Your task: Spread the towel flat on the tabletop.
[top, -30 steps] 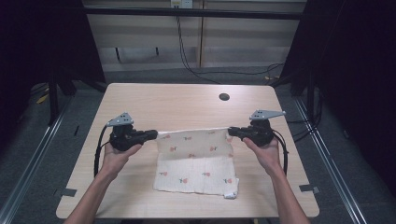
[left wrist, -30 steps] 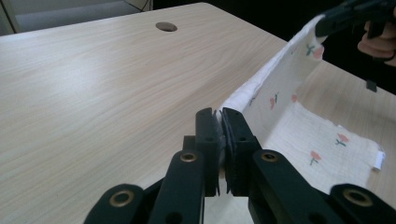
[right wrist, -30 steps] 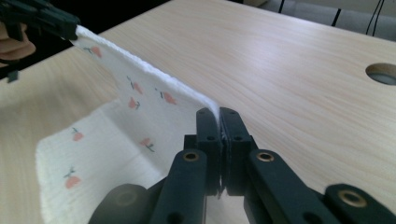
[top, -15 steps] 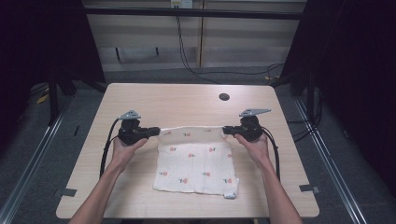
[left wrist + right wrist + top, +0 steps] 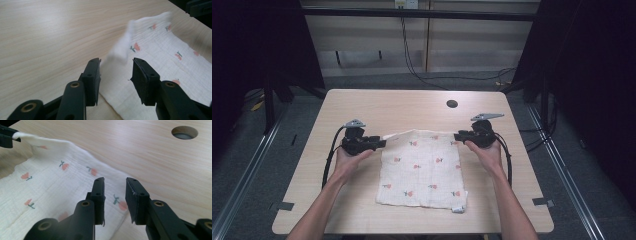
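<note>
A white cloth [image 5: 422,167] printed with small red flowers lies spread on the wooden table [image 5: 362,107]. My left gripper [image 5: 382,143] rests at its far left corner and my right gripper [image 5: 457,136] at its far right corner. In the left gripper view the jaws [image 5: 116,63] stand open, and the cloth's [image 5: 160,50] corner is a blurred white flap between them. The right gripper [image 5: 115,182] is open too, just above the cloth's [image 5: 50,187] edge, which lies flat. The left gripper [image 5: 6,135] sits at the far raised corner.
A round cable hole [image 5: 452,104] sits in the table beyond the right gripper, also visible as a hole [image 5: 184,132] in the right gripper view. A small tag [image 5: 457,210] sticks out at the cloth's near right corner. Bare wood surrounds the cloth.
Both hands came closer together and lowered the stretched far edge to the table. Both grippers have opened, and the cloth's corners are slipping free.
</note>
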Action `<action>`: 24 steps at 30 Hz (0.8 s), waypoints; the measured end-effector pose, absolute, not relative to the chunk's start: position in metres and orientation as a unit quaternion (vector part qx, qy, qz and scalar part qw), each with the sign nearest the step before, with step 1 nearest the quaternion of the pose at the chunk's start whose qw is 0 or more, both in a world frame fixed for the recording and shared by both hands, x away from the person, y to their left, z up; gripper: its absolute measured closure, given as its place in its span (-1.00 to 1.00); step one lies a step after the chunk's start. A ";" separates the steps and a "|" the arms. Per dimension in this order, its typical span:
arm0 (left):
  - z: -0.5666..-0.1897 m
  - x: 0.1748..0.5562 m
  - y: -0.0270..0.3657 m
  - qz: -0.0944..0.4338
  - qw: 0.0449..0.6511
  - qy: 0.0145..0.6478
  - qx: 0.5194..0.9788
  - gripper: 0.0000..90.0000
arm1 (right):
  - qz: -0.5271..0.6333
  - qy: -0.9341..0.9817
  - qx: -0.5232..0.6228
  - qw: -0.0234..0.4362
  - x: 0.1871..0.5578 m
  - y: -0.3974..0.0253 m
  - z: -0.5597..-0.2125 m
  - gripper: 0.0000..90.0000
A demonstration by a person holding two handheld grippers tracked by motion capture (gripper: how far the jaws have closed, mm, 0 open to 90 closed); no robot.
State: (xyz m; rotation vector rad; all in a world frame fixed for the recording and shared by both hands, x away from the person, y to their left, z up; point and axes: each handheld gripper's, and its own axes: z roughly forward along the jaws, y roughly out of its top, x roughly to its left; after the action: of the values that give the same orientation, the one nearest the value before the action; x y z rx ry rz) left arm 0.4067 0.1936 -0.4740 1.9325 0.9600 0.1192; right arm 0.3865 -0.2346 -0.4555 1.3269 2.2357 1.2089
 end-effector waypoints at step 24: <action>-0.442 0.312 0.233 0.016 0.484 0.311 0.818 0.37 | 0.388 0.839 0.369 0.093 0.238 -0.215 -0.457 0.40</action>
State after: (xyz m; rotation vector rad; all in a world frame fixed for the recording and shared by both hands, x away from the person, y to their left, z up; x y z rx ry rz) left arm 0.3116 0.2327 -0.4422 1.9920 0.7579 0.0393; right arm 0.2381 -0.2148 -0.4569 1.0960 2.4904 1.1519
